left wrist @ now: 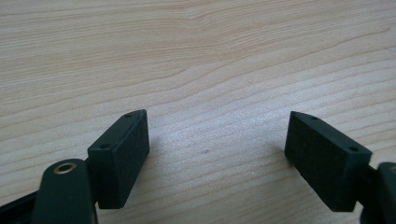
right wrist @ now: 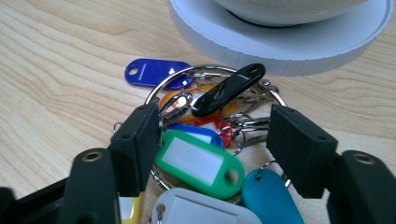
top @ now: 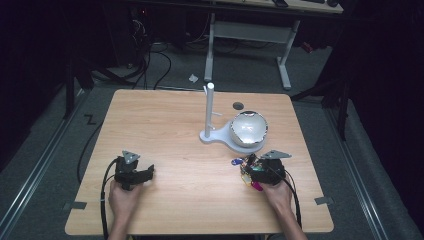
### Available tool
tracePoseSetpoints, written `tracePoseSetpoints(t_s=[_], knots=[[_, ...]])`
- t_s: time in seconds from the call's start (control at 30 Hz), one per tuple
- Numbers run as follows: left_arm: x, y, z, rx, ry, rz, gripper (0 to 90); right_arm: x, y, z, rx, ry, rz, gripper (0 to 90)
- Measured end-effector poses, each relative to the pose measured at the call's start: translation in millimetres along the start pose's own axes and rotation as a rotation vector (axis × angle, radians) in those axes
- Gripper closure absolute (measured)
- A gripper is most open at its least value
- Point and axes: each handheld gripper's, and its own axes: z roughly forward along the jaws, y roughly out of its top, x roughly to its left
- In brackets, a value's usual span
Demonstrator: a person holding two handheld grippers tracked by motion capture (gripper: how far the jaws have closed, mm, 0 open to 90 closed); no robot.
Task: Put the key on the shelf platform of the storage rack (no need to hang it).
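Nearest, the right gripper (right wrist: 212, 140) stands with jaws parted either side of a ring of coloured key tags (right wrist: 205, 140) lying on the wooden table (top: 165, 125), straddling it without clamping, judged ready for a pickup. The left gripper (left wrist: 217, 154) rests wide open over bare wood, holding nothing. Just beyond the tags, the white stand base (right wrist: 280, 46) carries a shiny bowl (top: 248, 127) and an upright post (top: 209, 107), crowding any forward reach.

Behind the wooden table (top: 165, 125), a white-legged desk (top: 250, 32), floor cables (top: 150, 60), a paper scrap (top: 193, 78).
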Motion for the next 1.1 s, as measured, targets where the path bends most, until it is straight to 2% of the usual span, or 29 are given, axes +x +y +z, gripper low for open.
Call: tracePoseSetpoints(t_s=[0.2, 0.27, 0.37, 0.43, 0.53, 0.6, 0.77, 0.93, 1.1], knots=[[0.1, 0.0, -0.1, 0.002, 0.0, 0.002, 22.3, 0.3, 0.0, 1.5, 0.002, 0.013, 0.008, 32.0], [0.1, 0.0, -0.1, 0.002, 0.0, 0.002, 22.3, -1.9, -0.3, 2.2, 0.005, 0.024, 0.023, 31.3], [0.1, 0.0, -0.1, 0.002, 0.0, 0.002, 22.3, -4.7, -0.9, 2.4, 0.004, 0.053, 0.046, 38.8], [0.0, 0.0, -0.1, 0.002, 0.0, 0.002, 22.3, -3.4, -0.9, 1.7, 0.0, 0.072, 0.039, 46.8], [-0.1, 0.0, 0.1, 0.0, -0.001, 0.0, 22.3, -3.3, -0.9, 1.7, -0.003, 0.082, 0.037, 48.6], [0.0, 0.0, 0.0, 0.002, 0.0, 0.002, 22.3, -5.9, -1.3, 2.4, -0.001, 0.1, 0.057, 49.0], [-0.1, 0.0, 0.1, 0.0, -0.001, 0.0, 22.3, -4.7, -1.1, 1.5, 0.001, 0.093, 0.059, 49.6], [0.0, 0.0, 0.1, 0.0, -0.001, -0.001, 22.4, -3.7, -0.4, -3.4, -0.029, 0.074, 0.034, 56.7], [0.0, 0.0, 0.1, 0.0, -0.001, -0.001, 22.4, -1.0, 0.5, -7.5, -0.045, 0.064, 0.009, 60.0]])
